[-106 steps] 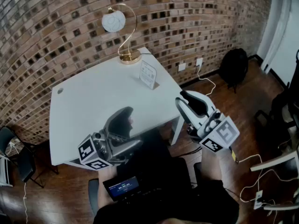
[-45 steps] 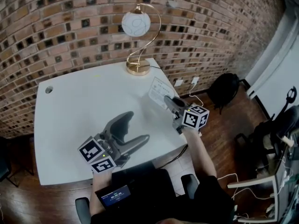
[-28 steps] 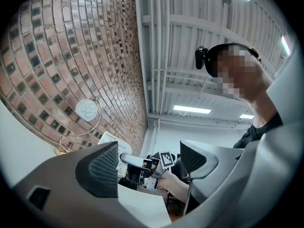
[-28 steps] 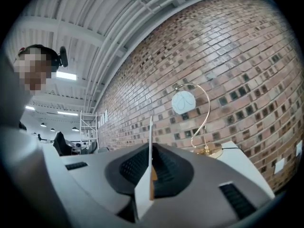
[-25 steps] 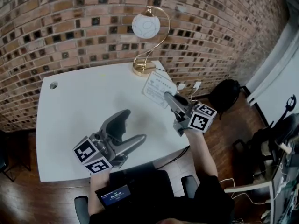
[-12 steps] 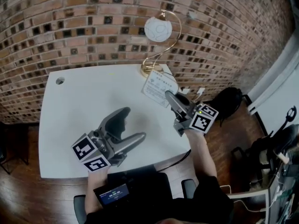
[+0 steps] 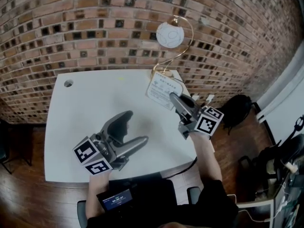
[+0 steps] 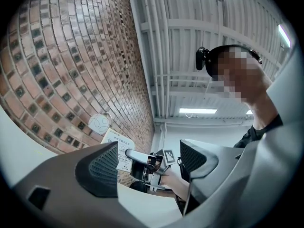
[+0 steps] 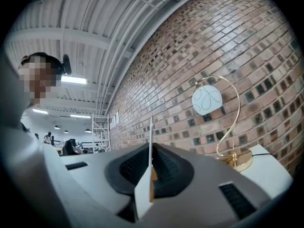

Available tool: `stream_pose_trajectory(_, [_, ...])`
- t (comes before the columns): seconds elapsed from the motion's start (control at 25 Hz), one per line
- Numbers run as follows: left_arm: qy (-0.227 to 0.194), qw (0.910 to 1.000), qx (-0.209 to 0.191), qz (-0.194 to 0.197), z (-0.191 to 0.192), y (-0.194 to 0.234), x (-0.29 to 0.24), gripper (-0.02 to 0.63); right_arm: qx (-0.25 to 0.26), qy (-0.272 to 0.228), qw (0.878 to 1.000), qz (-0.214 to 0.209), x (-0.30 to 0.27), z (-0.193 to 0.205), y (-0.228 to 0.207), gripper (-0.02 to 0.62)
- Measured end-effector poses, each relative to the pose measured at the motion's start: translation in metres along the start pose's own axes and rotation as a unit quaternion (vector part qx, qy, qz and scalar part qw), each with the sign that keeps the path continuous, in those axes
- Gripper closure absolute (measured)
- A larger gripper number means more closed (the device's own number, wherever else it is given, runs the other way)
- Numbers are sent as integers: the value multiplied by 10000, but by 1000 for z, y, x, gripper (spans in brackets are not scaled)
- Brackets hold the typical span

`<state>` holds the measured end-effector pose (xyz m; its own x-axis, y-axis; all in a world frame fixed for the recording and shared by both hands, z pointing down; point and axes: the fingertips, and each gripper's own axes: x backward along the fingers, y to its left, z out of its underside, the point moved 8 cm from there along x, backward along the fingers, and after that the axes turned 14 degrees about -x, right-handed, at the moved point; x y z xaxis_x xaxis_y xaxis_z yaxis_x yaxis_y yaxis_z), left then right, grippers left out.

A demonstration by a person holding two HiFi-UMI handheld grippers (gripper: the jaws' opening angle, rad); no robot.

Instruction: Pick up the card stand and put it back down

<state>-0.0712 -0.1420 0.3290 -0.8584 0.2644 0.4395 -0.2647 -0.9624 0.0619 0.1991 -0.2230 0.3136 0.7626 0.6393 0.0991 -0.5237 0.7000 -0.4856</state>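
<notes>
My right hand-held gripper [image 7: 175,99] is clenched on the one card stand [image 7: 160,90], which looks raised off the far right corner of the desk [image 7: 85,103]. I should lower it upright until its base sits flat before letting go. One lamp [image 7: 169,34] stands beside it, and my left hand-held gripper [image 7: 135,127], the second of two, hangs released and empty.

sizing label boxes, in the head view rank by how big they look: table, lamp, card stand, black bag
table
lamp, thin but tall
card stand and black bag: look alike, and the bag sits farther away on the floor, so unranked
</notes>
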Motion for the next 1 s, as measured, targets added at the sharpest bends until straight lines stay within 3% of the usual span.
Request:
stream_pose_trajectory(0.6, [185,9997,-114,-54,-6,19,0,207,-247,-14,9990,-377,-32,-8,-11,568])
stream_pose_trajectory(1.0, [410,9989,-204,-62,-10,32,-3,207,-114,56,9990,-434,-49,-14,-16,568])
